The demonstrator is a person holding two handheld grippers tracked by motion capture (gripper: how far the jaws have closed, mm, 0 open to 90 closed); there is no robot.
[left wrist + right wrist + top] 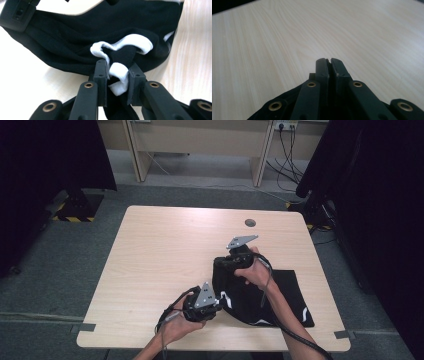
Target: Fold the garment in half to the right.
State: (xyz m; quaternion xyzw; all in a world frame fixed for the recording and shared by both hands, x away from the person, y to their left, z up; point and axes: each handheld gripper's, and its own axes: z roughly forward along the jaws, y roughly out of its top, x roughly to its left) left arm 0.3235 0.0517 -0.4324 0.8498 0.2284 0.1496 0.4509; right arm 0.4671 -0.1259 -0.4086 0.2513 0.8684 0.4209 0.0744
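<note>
A black garment (282, 295) with white trim lies on the right half of the light wooden table (160, 255). My left gripper (219, 304) is at the garment's near left edge. In the left gripper view it (117, 73) is shut on a bunched fold of white ribbed trim (119, 75) and black cloth (75, 45). My right gripper (220, 262) holds the garment's far left corner raised off the table. Its jaws (329, 61) are pressed together, with black cloth (284, 100) hanging below them.
A round cable hole (250, 223) is in the table's far right part. Bare wood (287, 37) stretches ahead of the right gripper. Black curtains (45, 155) flank the table, and a wooden desk (200, 140) with hanging cables (290, 150) stands behind it.
</note>
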